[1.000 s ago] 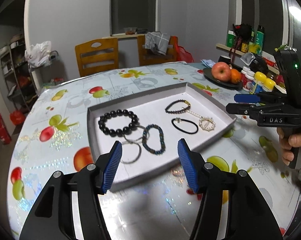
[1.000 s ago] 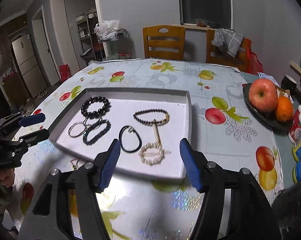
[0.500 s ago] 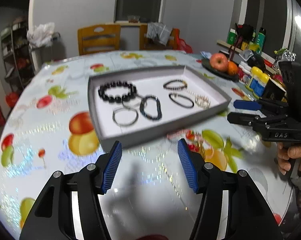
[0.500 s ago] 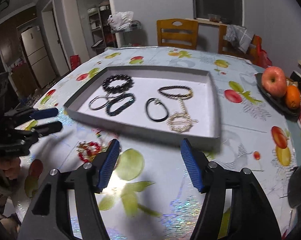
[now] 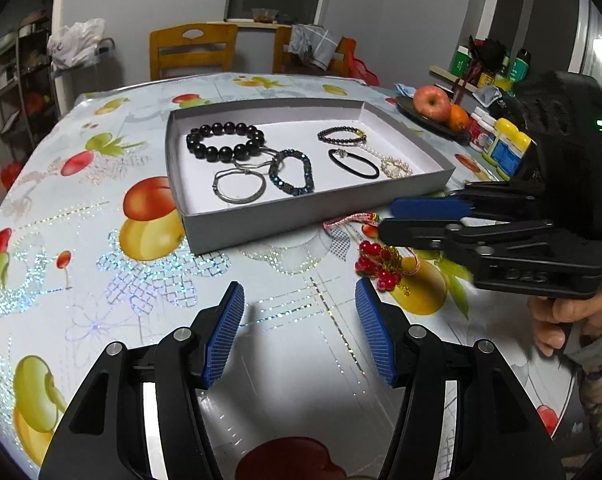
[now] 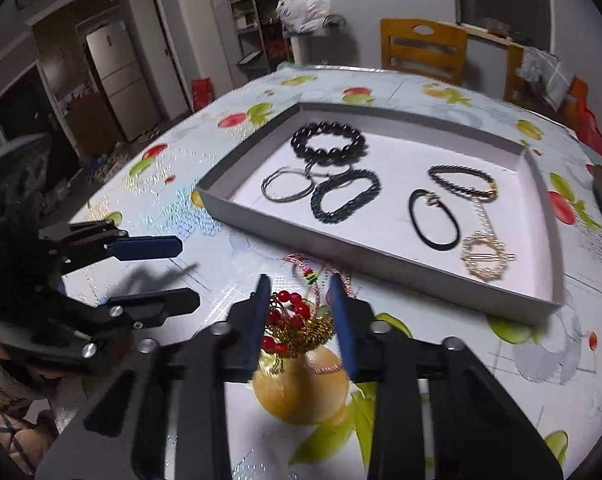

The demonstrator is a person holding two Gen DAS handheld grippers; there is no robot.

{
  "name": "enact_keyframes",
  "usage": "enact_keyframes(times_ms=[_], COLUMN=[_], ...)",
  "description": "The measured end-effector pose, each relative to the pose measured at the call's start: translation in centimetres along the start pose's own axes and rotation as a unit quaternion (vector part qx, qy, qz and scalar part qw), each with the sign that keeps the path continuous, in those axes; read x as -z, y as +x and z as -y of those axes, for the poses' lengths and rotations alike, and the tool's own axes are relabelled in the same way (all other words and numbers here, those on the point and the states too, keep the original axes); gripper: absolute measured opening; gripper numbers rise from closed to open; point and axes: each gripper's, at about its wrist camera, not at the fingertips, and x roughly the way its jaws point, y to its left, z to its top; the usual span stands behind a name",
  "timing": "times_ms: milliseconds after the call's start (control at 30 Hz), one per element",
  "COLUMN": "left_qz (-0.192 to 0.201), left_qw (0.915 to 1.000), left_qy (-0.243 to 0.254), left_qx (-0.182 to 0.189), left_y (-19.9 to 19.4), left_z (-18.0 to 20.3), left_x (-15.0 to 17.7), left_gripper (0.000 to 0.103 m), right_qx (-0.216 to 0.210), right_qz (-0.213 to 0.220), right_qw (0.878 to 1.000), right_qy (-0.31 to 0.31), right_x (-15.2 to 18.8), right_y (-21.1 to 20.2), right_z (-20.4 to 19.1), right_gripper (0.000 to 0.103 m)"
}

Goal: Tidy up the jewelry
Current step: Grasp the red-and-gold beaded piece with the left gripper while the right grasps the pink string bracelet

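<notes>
A red-bead and gold-chain bracelet [image 6: 295, 322] with a pink cord lies on the tablecloth in front of the grey tray [image 6: 385, 270]; it also shows in the left wrist view [image 5: 381, 266]. My right gripper [image 6: 303, 312] is low over it, jaws partly closed on either side of the beads, not clamped. In the left wrist view the right gripper [image 5: 387, 220] reaches in from the right. My left gripper [image 5: 299, 332] is open and empty above bare tablecloth. The tray [image 5: 313, 216] holds several bracelets, among them a black bead bracelet [image 5: 225, 141] and a silver bangle [image 5: 239, 186].
A plate with an apple [image 5: 432, 103] and an orange, plus bottles [image 5: 505, 148], stand at the table's right side. Two wooden chairs [image 5: 193, 54] stand beyond the far edge. The fruit-print tablecloth [image 5: 81, 240] covers the table.
Both grippers have pulled back from over the tray toward the near table. The right gripper has dropped down around the red-bead bracelet and its jaws have narrowed.
</notes>
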Motion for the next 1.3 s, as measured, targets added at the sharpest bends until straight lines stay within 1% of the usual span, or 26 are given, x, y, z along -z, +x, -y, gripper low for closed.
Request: enact_keyframes(times_ms=[67,133,200,333,467,533,600,633,667,700,767,833,900,1033,1067,1100,1167,1300], left_qz=[-0.001,-0.002,-0.006,-0.011,-0.017,-0.02,-0.025,-0.028,-0.031,-0.036,-0.045,-0.044,-0.04,-0.018,-0.01,-0.006,0.008,0.019], left_qw=[1.0,0.9999,0.9995,0.9982,0.9968,0.9966,0.9961,0.9961,0.9962,0.996,0.9962,0.9965,0.9964,0.996,0.9959,0.9958,0.9955,0.9956], left_qy=[0.003,0.008,0.02,0.038,0.059,0.056,0.048,0.048,0.047,0.043,0.038,0.036,0.031,0.029,0.032,0.034,0.038,0.038], left_qx=[0.003,0.009,0.023,0.045,0.052,0.056,0.07,0.068,0.067,0.069,0.064,0.062,0.067,0.082,0.084,0.085,0.086,0.083], left_y=[0.0,0.0,0.2,0.6,1.4,1.9,2.4,2.7,3.0,3.4,3.9,3.9,3.5,1.9,1.2,0.8,-0.5,-2.1], left_z=[0.2,0.6,1.2,2.5,4.0,4.3,4.4,4.6,4.7,4.7,4.6,4.4,4.2,3.9,3.9,3.9,3.8,3.1], left_x=[0.1,0.1,0.1,-0.2,-0.7,-1.0,-1.5,-1.8,-1.9,-2.0,-1.9,-1.7,-1.5,-1.5,-1.6,-1.6,-1.8,-2.0], left_gripper=[0.059,0.059,0.059,0.059,0.059,0.059,0.059,0.059,0.052,0.037,0.019,0.017,0.014,0.01,0.003,0.001,0.001,0.001], right_qx=[-0.003,-0.015,-0.03,-0.056,-0.047,-0.045,-0.042,-0.042,-0.04,-0.039,-0.038,-0.036,-0.034,-0.032,-0.032,-0.031,-0.03,-0.029], right_qz=[-0.005,0.001,0.008,0.021,0.034,0.037,0.039,0.039,0.04,0.04,0.037,0.035,0.033,0.03,0.03,0.03,0.029,0.026], right_qw=[1.0,1.0,0.999,0.997,0.997,0.997,0.997,0.996,0.996,0.996,0.996,0.995,0.995,0.995,0.995,0.995,0.995,0.995], right_qy=[0.004,0.014,0.023,0.041,0.047,0.051,0.057,0.063,0.067,0.071,0.078,0.082,0.085,0.09,0.091,0.09,0.09,0.091], right_x=[0.0,0.0,0.0,-0.1,-0.2,-0.1,0.1,0.1,0.3,0.4,0.8,1.2,1.5,1.7,1.7,1.7,1.6,1.5], right_y=[0.4,0.2,-0.3,-1.5,-2.5,-3.0,-3.4,-3.5,-3.6,-3.7,-3.7,-3.7,-3.7,-3.4,-3.4,-3.4,-3.3,-3.0], right_z=[0.1,0.4,0.7,1.0,1.5,1.8,2.2,2.5,2.8,3.1,3.6,4.0,4.2,4.5,4.5,4.5,4.5,4.5], right_gripper=[0.004,0.003,0.001,0.0,0.0,0.0,0.0,0.001,0.001,0.001,0.001,0.001,0.001,0.001,0.001,0.001,0.001,0.002])
